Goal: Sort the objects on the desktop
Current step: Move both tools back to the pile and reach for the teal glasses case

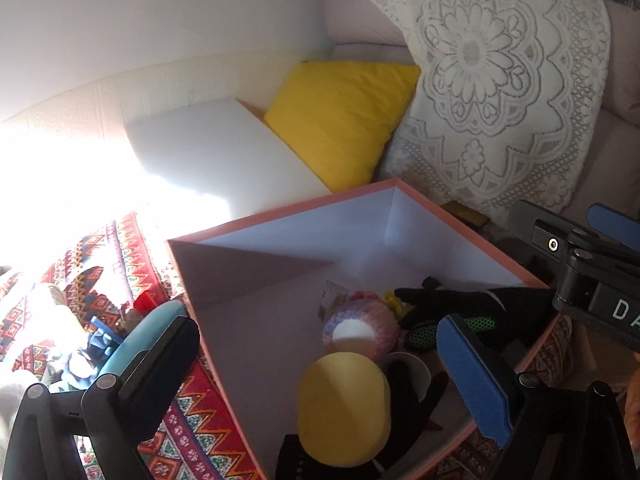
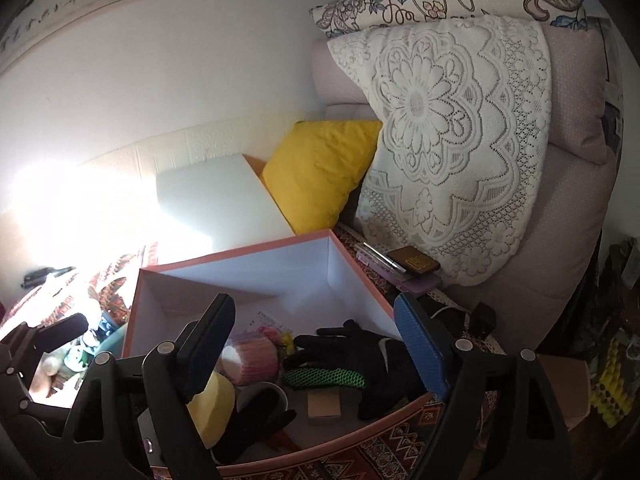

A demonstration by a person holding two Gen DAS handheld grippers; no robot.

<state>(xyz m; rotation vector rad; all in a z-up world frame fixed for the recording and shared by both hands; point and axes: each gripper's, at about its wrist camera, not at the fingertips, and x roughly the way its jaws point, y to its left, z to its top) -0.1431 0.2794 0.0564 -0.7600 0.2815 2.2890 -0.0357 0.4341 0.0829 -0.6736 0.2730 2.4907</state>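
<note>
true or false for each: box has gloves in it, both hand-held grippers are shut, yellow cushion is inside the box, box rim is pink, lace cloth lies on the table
1. Black gloves lie in the box: true.
2. Both hand-held grippers are shut: false; left and right are open, holding nothing.
3. The yellow cushion is inside the box: false; it sits behind it.
4. The box rim is pink: true.
5. The lace cloth lies on the table: false; it drapes over the sofa.

Surface draped in red patterned cloth [image 1: 188,420], pink-rimmed open box [image 2: 256,254] resting on it, pens [image 2: 380,258] and dark case [image 2: 416,265] lying beside box.
</note>
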